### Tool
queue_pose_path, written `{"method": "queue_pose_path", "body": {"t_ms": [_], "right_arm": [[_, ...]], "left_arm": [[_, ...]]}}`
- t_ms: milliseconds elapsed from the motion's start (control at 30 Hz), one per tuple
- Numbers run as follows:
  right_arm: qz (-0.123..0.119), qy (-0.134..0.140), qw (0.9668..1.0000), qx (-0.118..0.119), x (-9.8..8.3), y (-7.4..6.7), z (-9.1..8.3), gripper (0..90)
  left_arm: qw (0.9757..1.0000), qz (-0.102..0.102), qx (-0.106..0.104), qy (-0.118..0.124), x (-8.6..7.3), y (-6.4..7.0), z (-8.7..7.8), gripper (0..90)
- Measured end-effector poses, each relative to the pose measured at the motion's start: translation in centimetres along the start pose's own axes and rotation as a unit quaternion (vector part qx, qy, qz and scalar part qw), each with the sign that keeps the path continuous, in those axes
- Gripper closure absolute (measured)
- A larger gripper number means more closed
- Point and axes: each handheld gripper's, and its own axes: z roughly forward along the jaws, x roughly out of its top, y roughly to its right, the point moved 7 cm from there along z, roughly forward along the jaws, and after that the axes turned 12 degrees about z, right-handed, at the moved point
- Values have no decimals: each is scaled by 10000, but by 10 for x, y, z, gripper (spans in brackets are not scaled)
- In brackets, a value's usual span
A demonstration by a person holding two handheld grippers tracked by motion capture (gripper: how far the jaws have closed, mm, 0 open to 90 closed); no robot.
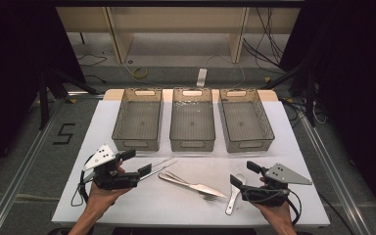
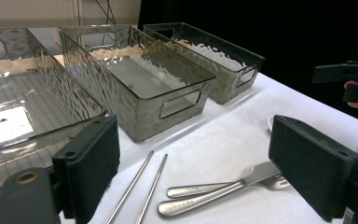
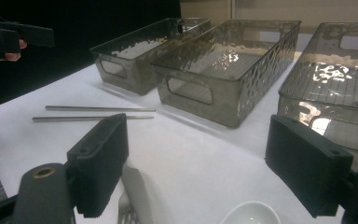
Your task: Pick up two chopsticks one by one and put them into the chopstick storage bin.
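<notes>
Left tool point(image 1: 136, 163) wide open, nothing between jaws, hovering at near-left of white-covered desk point(image 1: 142, 200), aimed toward cutlery. Right tool point(image 1: 245, 175) also wide open, empty, at near-right of desk.

Pair of thin steel chopsticks point(image 1: 159, 166) flat on desk just ahead of left tool, lying side by side, tips close to its lower jaw. Steel knife point(image 1: 203, 187) and steel fork point(image 1: 188, 183) overlapping mid-desk, between both tools; handles point toward left tool in left gripper view point(image 2: 200, 198). White ceramic soup spoon point(image 1: 234, 193) flat on desk just beside right tool, bowl end near its lower jaw; bowl rim visible between jaws in right gripper view point(image 3: 251, 213).

Three smoky translucent plastic bins point(image 1: 192, 122) in row across far side of desk, all empty, well apart from cutlery.
</notes>
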Motion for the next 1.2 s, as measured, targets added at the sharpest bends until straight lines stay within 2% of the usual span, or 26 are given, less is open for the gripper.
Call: {"method": "queue_pose_path", "body": {"t_ms": [167,333,433,500,567,667,733,800,900,1033,1167,1200], "right_arm": [[46,-40,10000,45,-1,-1,0,222],[66,-54,10000,51,-1,-1,1,224],[65,-62,9999,48,-1,0,0,223],[30,-82,10000,45,0,0,0,223],[27,-79,10000,53,0,0,0,223],[13,-108,9999,70,0,1,1,222],[-13,-120,9999,63,0,0,1,222],[-5,-145,9999,74,0,0,1,224],[1,-191,9998,91,-1,1,1,225],[-6,-242,9996,111,-2,-1,2,226],[-18,-296,9995,122,-3,-1,4,226],[-15,-293,9995,131,-3,-1,4,226]], "left_arm": [[10000,4,6,-20,2,-2,-1,159],[9997,136,41,-175,3,-3,0,160],[9996,27,-15,-265,4,-5,1,161],[9991,-12,-91,-407,4,-6,2,165],[9980,44,-150,-618,5,-8,5,167],[9953,190,-71,-947,7,-14,11,173],[9927,143,-169,-1185,9,-19,14,180],[9902,154,-166,-1378,11,-22,19,180],[9846,163,-227,-1729,11,-27,27,180],[9742,392,-276,-2207,12,-28,35,181],[9671,489,-267,-2482,11,-31,39,203],[9646,482,-255,-2581,8,-33,39,212]]}}
